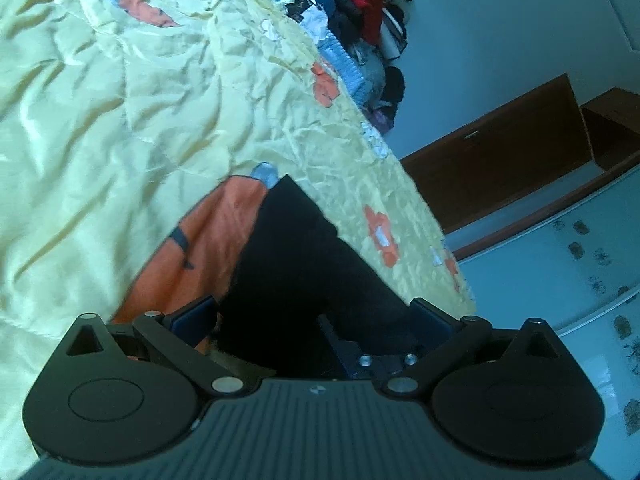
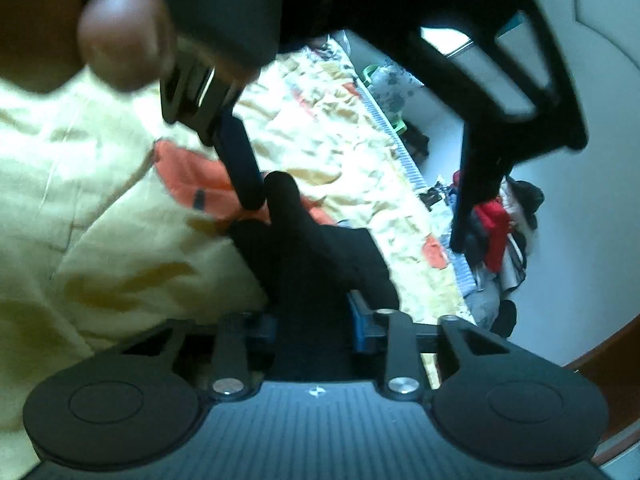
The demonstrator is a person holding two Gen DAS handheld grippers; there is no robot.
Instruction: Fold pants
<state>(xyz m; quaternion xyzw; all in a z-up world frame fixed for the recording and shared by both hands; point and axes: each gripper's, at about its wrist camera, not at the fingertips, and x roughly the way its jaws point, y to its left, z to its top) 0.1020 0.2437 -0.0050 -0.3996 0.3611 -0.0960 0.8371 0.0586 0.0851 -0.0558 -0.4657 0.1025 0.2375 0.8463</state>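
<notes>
The black pants [image 1: 296,264] lie on a yellow quilt [image 1: 120,120] near the bed's right edge, over an orange patch [image 1: 208,240]. My left gripper [image 1: 312,316] has its jaws wide apart with the pants' black cloth between them, not clamped. In the right wrist view the pants [image 2: 316,264] bunch up between my right gripper's [image 2: 312,320] blue pads [image 2: 360,328], which press in on the cloth. The left gripper [image 2: 360,208] appears there from above, held by a hand [image 2: 120,36], its fingers [image 2: 242,164] spread on either side of the pants.
A pile of mixed clothes [image 1: 360,20] lies on the floor beyond the bed edge, also in the right wrist view [image 2: 496,232]. A brown wooden cabinet [image 1: 500,168] stands by the wall. The quilt is wrinkled, with orange and blue patches.
</notes>
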